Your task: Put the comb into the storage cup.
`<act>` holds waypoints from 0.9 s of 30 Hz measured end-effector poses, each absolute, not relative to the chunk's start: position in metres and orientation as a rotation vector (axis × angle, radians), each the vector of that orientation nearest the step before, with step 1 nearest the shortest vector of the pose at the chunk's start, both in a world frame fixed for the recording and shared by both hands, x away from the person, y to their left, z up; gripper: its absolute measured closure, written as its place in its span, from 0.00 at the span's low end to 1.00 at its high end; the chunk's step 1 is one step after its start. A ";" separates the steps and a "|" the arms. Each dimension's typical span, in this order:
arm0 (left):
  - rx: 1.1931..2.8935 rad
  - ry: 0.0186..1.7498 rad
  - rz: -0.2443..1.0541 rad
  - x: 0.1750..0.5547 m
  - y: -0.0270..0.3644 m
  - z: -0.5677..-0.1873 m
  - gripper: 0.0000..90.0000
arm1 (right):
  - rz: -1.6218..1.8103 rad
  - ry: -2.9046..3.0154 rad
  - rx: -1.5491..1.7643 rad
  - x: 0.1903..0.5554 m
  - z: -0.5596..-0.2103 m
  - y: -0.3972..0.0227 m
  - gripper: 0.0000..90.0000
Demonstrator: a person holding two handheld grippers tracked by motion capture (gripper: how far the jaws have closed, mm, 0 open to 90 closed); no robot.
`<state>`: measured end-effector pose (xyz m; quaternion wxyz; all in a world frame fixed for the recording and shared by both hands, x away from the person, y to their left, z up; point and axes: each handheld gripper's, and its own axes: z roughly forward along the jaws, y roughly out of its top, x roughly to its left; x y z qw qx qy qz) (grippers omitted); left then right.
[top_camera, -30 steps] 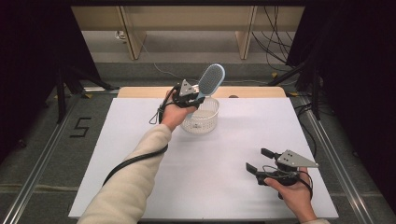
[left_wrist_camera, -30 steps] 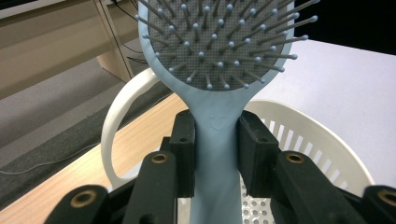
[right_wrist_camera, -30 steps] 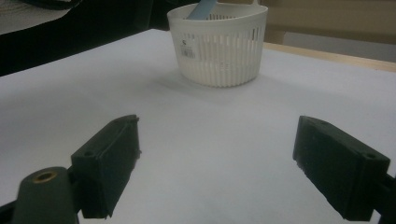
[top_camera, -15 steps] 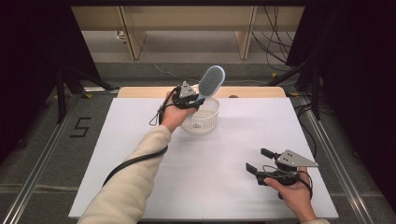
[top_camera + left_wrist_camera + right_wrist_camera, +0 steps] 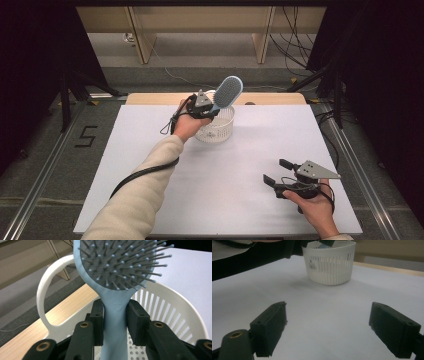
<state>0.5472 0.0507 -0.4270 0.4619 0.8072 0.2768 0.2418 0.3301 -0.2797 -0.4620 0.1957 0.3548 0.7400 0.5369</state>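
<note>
The left gripper holds the light-blue hairbrush by its neck, jaws clenched on the handle just below the bristle pad, as the left gripper view shows w/ the brush pinched between both black pads. Vs. a second ago little has changed: the brush is in the same spot above the white slotted basket, head tilted up and away from the person, maybe a touch higher over the rim. The handle end seems to point down into the basket, though the tip is hidden behind the hand. That near-standstill suggests the person is either pausing before lowering the brush in or has just lifted it out; can't tell which.

The right gripper rests well apart from the basket, near the table's front edge, jaws spread wide w/ nothing between them, aimed at the basket across the bare white tabletop.
</note>
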 end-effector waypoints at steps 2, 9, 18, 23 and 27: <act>2.003 0.676 0.594 0.548 0.050 -0.428 0.75 | 1.502 2.075 0.993 0.330 -0.462 -0.280 0.17; 2.022 0.683 0.575 0.549 0.050 -0.426 0.74 | 1.498 2.075 0.988 0.330 -0.462 -0.279 0.17; 2.095 0.695 0.589 0.546 0.054 -0.419 0.58 | 1.496 2.076 0.989 0.329 -0.462 -0.279 0.17; 2.085 0.722 0.595 0.543 0.058 -0.411 0.47 | 1.495 2.074 0.989 0.330 -0.462 -0.279 0.17; 2.055 0.755 0.625 0.540 0.061 -0.400 0.37 | 1.494 2.074 0.988 0.330 -0.462 -0.279 0.17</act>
